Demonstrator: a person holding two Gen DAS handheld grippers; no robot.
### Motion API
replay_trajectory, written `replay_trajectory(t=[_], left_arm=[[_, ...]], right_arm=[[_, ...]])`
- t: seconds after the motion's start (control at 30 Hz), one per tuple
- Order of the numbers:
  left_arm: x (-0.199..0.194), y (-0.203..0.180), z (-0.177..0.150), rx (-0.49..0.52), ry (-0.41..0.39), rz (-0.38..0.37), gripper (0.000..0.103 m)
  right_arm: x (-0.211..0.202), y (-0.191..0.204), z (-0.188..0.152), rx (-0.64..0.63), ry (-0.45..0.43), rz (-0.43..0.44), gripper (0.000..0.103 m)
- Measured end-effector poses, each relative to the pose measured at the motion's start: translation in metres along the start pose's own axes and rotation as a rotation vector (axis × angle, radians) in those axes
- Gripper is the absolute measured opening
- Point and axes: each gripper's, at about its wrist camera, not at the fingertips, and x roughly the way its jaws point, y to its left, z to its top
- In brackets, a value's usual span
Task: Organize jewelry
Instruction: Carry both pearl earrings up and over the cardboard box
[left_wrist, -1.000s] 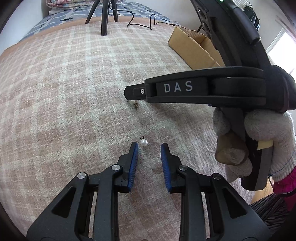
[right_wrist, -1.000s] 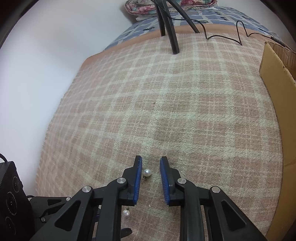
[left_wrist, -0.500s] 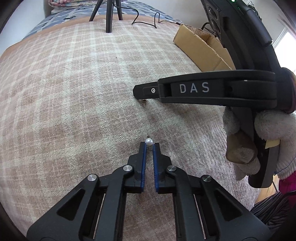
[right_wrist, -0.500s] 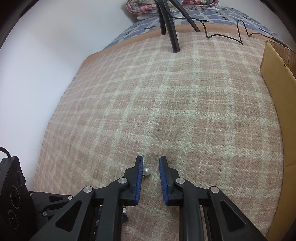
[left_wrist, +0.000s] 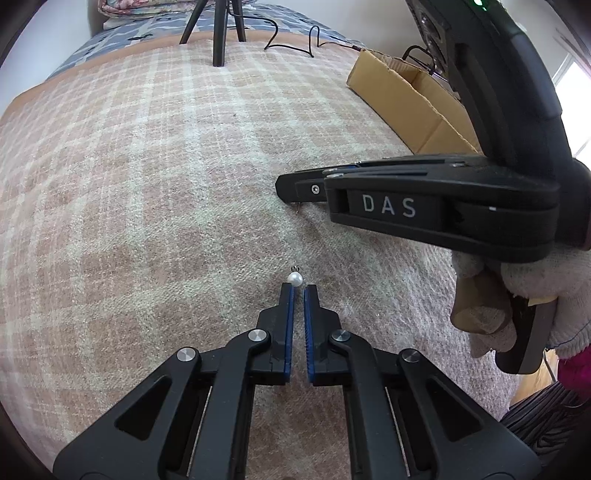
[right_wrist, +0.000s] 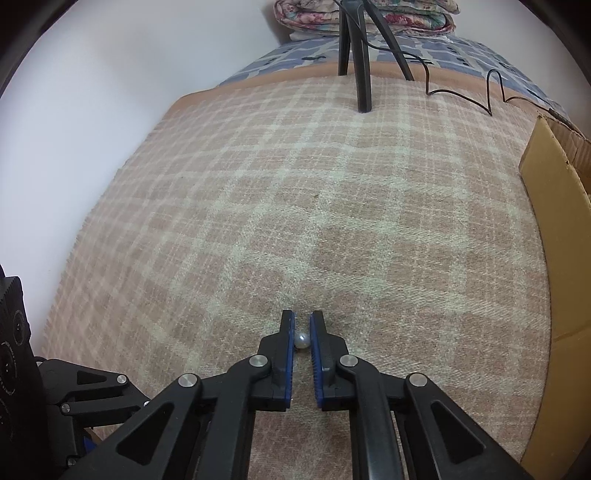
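Two pearl earrings on a pink-and-cream plaid blanket. First pearl earring (left_wrist: 295, 277): white, round, small dark metal fitting on its far side, nipped at the very tips of blue pads. Second pearl earring (right_wrist: 302, 339): white, glossy, clamped deeper between blue pads, fitting hidden.

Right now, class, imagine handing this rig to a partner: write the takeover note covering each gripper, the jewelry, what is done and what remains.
Left gripper: shut on a pearl earring, pinched at the very fingertips, low over the plaid blanket.
Right gripper: jaws have just been closing, now shut on a second pearl earring, also low over the blanket.
Done: both earrings gripped.
Left: lift both and put them away. A cardboard box sits nearby; whether it is their destination cannot be told.
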Motion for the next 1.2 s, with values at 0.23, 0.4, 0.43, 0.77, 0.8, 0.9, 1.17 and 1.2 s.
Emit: replay_trajectory(t=[0.23,0.4,0.43,0.77,0.8,0.9,1.17,1.2], left_arm=[[0.005,-0.002,0.005,0.022,-0.006,0.035,0.004],[0.006,-0.001,0.006,0.015,-0.007,0.037,0.004],[0.007,-0.001,0.007,0.018,-0.007,0.041,0.005],[0.009,-0.006,0.007,0.065,-0.021,0.07,0.022],[0.009,-0.007,0.007,0.071,-0.024,0.074,0.022],[0.01,-0.007,0.008,0.08,-0.036,0.079,0.022],[0.012,-0.005,0.006,0.101,-0.056,0.1,0.01],[0.011,-0.005,0.005,0.101,-0.058,0.1,0.008]], right_arm=[[-0.001,0.002,0.001,-0.002,-0.003,0.001,0.006],[-0.006,-0.003,-0.001,0.002,-0.007,0.001,0.006],[-0.007,-0.004,-0.001,0.003,-0.007,0.001,0.006],[-0.012,-0.007,-0.003,0.009,-0.013,-0.003,0.006],[-0.012,-0.008,-0.003,0.01,-0.012,-0.002,0.006],[-0.012,-0.008,-0.003,0.011,-0.012,-0.002,0.006],[-0.014,-0.011,-0.003,0.022,-0.019,-0.006,0.006],[-0.014,-0.011,-0.003,0.024,-0.021,-0.008,0.006]])
